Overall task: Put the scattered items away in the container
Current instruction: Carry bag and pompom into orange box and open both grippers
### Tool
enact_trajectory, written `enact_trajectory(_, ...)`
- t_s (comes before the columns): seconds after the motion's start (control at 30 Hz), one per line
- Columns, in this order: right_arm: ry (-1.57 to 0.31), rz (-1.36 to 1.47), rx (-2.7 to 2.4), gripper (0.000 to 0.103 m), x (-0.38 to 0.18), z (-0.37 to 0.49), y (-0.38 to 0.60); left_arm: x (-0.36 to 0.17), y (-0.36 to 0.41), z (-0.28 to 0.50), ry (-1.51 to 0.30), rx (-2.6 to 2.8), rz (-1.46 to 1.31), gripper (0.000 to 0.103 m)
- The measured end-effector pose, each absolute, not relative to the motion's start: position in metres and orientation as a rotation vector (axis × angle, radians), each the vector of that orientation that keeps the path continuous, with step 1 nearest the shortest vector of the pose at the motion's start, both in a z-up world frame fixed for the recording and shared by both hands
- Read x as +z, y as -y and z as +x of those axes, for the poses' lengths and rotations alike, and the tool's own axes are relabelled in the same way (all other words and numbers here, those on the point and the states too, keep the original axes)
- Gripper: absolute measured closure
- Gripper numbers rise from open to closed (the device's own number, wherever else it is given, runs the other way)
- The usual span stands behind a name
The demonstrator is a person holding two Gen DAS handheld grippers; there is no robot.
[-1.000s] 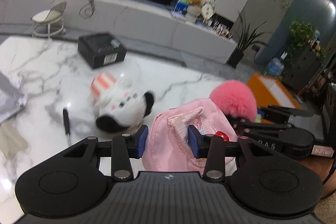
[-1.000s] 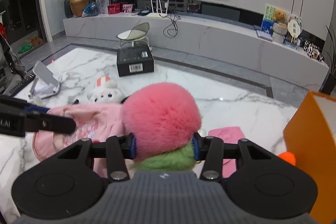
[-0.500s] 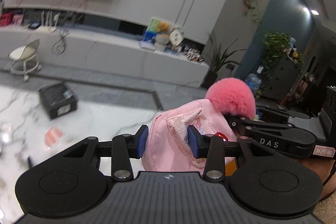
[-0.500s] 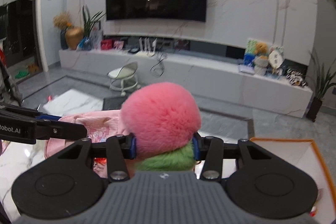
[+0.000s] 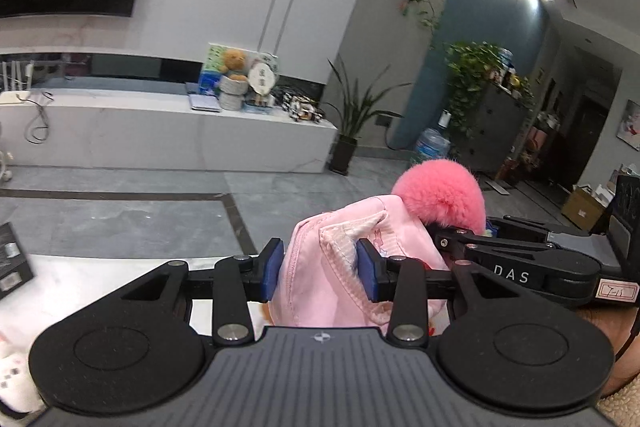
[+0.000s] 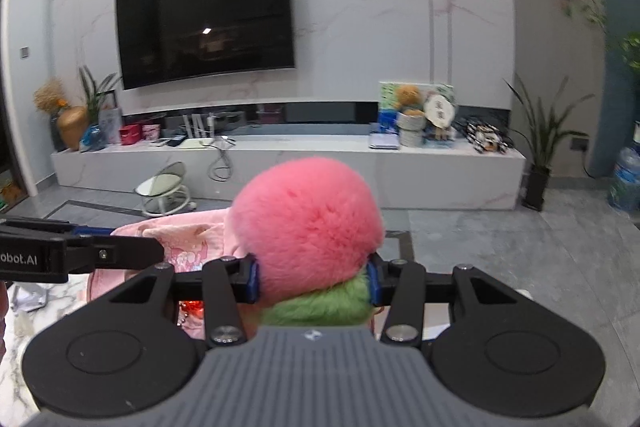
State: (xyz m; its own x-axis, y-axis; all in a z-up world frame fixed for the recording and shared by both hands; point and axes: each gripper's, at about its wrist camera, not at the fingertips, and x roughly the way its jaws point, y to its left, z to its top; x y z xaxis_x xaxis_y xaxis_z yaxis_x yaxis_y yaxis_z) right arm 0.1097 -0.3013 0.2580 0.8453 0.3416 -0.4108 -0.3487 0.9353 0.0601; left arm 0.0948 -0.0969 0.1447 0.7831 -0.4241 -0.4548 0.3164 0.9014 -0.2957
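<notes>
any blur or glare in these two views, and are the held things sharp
Left wrist view: pink cloth in the left gripper is sharp, the lower-left edge smeared. Right wrist view: pom-pom in the right gripper is sharp; ceiling lights glare on the TV. Both bend straight lines.

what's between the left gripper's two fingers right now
A fold of the pink cloth hat fills the gap between the left gripper fingers, seen in the left wrist view. The pink pompom sits beyond, held by the right gripper.
</notes>
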Motion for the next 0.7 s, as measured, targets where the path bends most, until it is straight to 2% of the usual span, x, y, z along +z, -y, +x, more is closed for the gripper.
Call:
enact_trajectory(0.27,-0.486,0.016,0.291,0.054,0.237,0.146,0.343,0.124,0.140,0.135,-0.586,-0.438,-0.184,0.057)
enact_trajectory(0.7,-0.656,0.017,0.270,0.054,0.170,0.202,0.382,0.059,0.168,0.179,-0.710,-0.436,-0.210,0.057)
